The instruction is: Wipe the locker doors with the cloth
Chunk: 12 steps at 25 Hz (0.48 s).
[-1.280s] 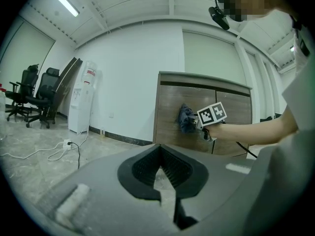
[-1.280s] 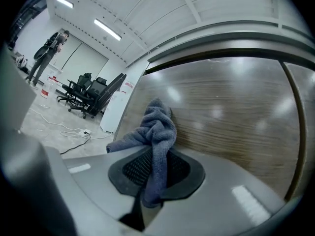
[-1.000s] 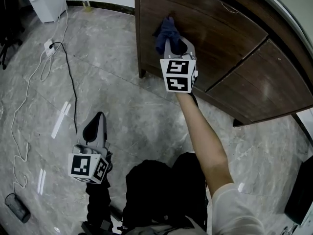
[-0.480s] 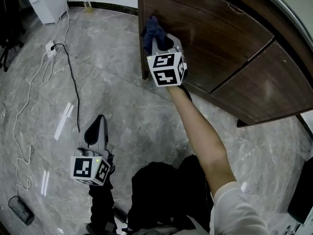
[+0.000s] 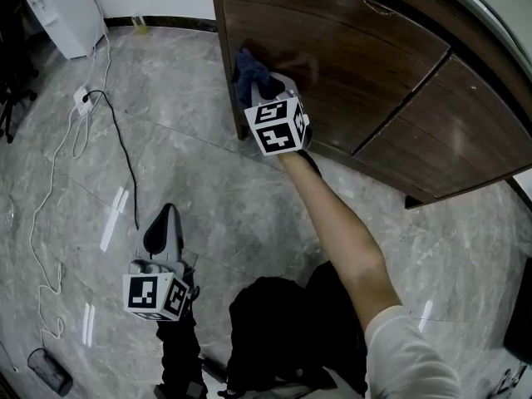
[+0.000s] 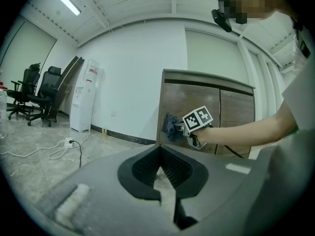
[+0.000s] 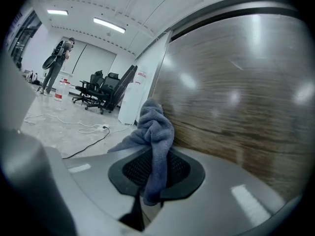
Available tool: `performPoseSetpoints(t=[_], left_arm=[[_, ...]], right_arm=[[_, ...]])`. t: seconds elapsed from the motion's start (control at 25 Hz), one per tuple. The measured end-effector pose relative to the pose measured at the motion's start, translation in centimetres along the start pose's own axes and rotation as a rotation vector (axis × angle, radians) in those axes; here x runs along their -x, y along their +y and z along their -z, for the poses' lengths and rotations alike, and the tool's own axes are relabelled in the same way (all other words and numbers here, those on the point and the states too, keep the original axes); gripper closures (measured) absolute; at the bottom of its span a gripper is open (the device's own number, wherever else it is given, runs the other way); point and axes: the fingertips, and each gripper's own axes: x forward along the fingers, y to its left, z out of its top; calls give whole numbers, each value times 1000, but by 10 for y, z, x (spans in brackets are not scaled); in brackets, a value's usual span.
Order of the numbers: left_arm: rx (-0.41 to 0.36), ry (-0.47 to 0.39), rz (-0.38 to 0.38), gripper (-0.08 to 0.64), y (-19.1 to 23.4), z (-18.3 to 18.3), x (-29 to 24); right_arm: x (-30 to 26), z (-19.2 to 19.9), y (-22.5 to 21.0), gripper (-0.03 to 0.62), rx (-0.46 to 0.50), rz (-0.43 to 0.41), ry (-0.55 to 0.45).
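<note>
**Blue cloth held against the locker door**

The cloth [image 5: 249,70] is a bunched blue-grey towel, pressed to the dark wooden locker door [image 5: 349,56] near that door's left edge. The right gripper [image 5: 263,86] has its jaws clamped on the cloth, whose folds stick out past the tips and whose tail hangs down between the pads. The neighbouring door [image 5: 465,131] to the right is closed, as is the wiped one, so the locker's contents are hidden.

The left gripper [image 5: 164,229] hangs low over the grey marble floor [image 5: 208,189], well apart from the locker, with its jaws drawn together and nothing between them. A black cable [image 5: 118,135] runs across the floor to a power strip [image 5: 82,100] near a white appliance [image 5: 62,7].
</note>
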Motion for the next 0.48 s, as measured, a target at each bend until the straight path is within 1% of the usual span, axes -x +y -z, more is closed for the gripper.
performPoseSetpoints(t=[0.24,0.48], left_arm=[[3,6,14,560,-14,-8,-4],[-9,-7,24,561,-21,-7,-3]], right_arm=[[21,13,-19,546,-62,42,8],[47,34,-45,548,-114,110,30]])
